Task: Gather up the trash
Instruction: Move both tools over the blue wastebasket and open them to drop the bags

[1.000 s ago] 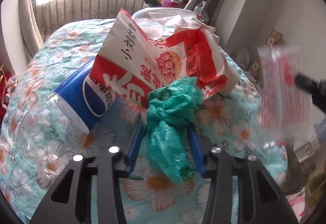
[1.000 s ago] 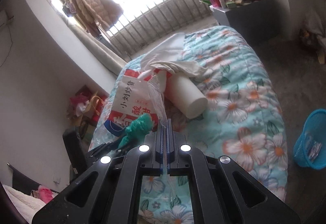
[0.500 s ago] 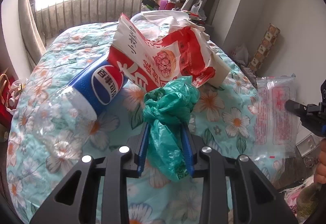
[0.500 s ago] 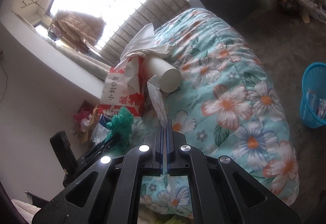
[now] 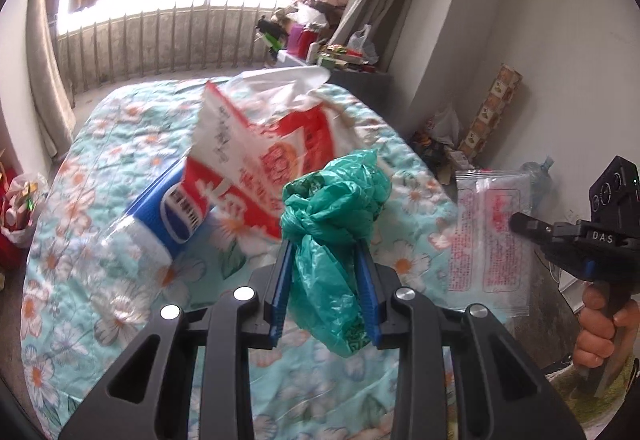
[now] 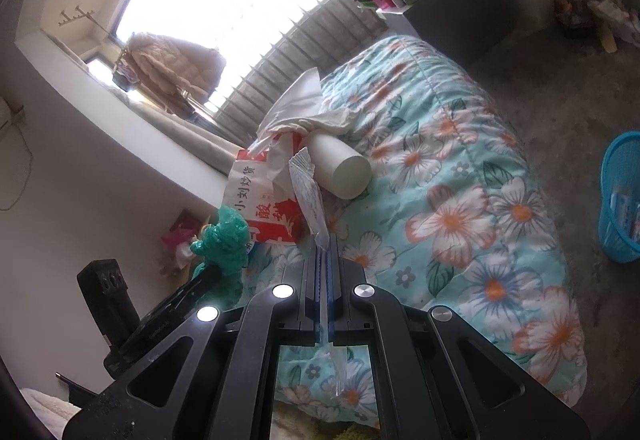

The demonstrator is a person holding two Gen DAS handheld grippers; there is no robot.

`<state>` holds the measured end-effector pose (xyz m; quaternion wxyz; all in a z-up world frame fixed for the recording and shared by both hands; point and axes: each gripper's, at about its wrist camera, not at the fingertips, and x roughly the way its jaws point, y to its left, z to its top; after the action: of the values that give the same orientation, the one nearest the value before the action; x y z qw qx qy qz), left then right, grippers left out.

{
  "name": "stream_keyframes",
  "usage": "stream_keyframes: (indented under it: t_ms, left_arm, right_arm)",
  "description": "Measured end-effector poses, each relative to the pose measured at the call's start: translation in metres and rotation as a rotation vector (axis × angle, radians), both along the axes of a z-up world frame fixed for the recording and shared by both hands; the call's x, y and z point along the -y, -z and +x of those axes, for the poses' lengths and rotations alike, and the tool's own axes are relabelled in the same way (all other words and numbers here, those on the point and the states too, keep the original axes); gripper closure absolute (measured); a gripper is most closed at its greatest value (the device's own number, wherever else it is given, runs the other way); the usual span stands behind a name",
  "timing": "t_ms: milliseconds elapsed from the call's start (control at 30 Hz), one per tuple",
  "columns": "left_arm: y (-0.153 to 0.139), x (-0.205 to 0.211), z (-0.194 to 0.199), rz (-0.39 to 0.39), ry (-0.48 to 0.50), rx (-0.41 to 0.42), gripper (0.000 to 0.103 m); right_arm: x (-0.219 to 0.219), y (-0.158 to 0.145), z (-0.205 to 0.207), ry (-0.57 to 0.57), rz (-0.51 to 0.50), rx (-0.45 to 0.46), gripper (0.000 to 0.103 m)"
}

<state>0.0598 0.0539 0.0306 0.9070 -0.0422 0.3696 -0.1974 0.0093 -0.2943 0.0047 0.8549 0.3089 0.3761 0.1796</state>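
Left hand-held gripper clenched on a crumpled green plastic bag above the floral bed; right hand-held gripper pinching a clear printed wrapper.

Your left wrist camera looks down its fingers, close above the floral quilt toward the window, while your right wrist camera, rolled sideways, views the same quilt from its side; both share the red snack bag and green bag
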Motion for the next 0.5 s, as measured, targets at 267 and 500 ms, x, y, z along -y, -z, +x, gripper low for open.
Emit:
stream_keyframes:
  t_ms: [267, 500]
  left_arm:
    - [-0.026, 0.074, 0.018, -0.032, 0.185, 0.037, 0.073]
    - [-0.039, 0.209, 0.052, -0.073, 0.497, -0.083, 0.073]
  right_arm:
    - [0.052, -0.023, -0.025, 0.133, -0.005, 0.072, 0.102]
    - [0.149, -0.037, -0.070, 0.435, -0.039, 0.106, 0.102]
